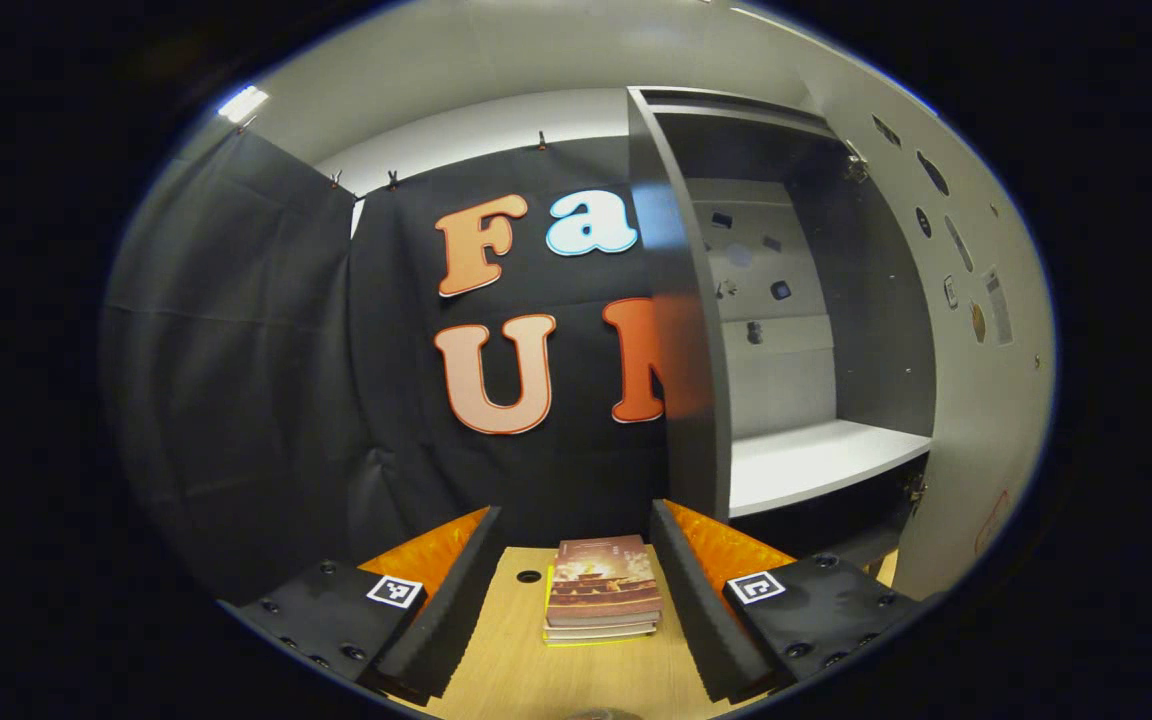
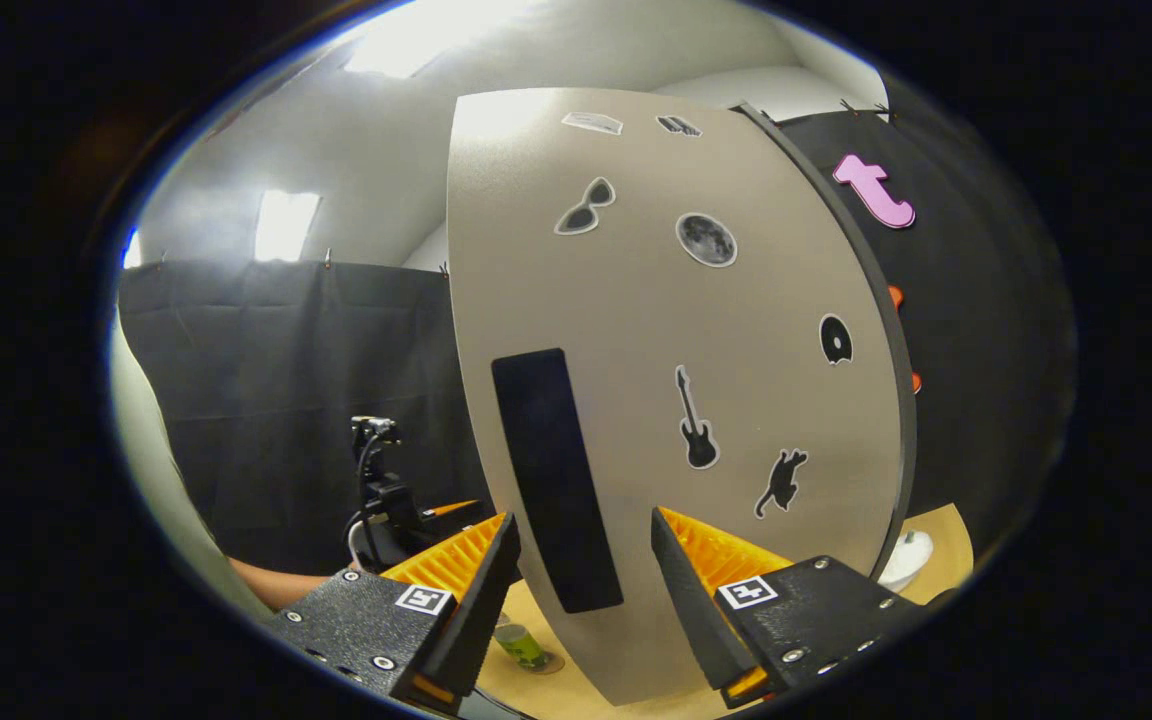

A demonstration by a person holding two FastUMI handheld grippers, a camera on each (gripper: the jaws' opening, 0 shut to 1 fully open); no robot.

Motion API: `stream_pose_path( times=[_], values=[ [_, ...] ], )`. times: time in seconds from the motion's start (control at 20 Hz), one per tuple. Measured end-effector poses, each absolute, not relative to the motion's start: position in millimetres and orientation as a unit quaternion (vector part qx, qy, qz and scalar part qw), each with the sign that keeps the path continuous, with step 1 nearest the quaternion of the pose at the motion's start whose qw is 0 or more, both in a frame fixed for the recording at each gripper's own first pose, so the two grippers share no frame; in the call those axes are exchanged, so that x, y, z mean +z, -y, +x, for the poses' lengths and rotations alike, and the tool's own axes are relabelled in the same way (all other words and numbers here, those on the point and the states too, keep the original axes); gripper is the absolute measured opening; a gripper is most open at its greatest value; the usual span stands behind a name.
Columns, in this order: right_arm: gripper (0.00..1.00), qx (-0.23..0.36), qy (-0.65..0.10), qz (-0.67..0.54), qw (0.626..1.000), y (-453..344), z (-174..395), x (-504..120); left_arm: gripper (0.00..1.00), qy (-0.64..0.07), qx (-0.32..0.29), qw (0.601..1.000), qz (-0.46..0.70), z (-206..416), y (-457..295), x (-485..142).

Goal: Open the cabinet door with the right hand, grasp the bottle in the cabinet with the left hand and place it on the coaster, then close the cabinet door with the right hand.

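Cabinet (image 1: 786, 330) ahead-right of the left gripper (image 1: 576, 590), door (image 2: 676, 400) swung out, visible shelf (image 1: 816, 460) bare. Both grippers released; books (image 1: 601, 590) lie between the left fingers. Bottle (image 2: 521, 645) stands on the table, below-left of the right gripper (image 2: 581, 590).

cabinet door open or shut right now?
Open. In the left gripper view the door stands swung out to the right, and the cabinet interior with its bare white shelf is exposed.

Black cloth wall (image 1: 266, 400), white ceiling w/ lit panels (image 2: 286, 225), wooden tabletop (image 1: 516, 660).
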State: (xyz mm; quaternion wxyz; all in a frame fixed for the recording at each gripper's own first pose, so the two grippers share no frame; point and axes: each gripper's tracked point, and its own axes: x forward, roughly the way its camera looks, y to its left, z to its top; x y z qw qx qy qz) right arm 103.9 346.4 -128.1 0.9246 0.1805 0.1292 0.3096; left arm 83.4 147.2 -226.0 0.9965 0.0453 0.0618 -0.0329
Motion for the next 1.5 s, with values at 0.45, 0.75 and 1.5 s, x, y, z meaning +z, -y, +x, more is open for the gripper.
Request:
stream_pose_path(
  times=[0.45, 0.75, 1.5],
  values=[
    [0.81, 0.286, -0.138, 0.155, 0.936, -358, 140, -138, 0.94, -0.075, -0.008, 0.996, 0.047, 113, -191, -249],
    [0.81, 0.266, -0.14, 0.153, 0.942, -373, 156, -148, 0.95, -0.064, -0.011, 0.997, 0.044, 131, -207, -249],
    [0.83, 0.196, -0.142, 0.108, 0.964, -382, 185, -159, 0.95, -0.04, -0.013, 0.998, 0.046, 165, -225, -238]
  ],
)
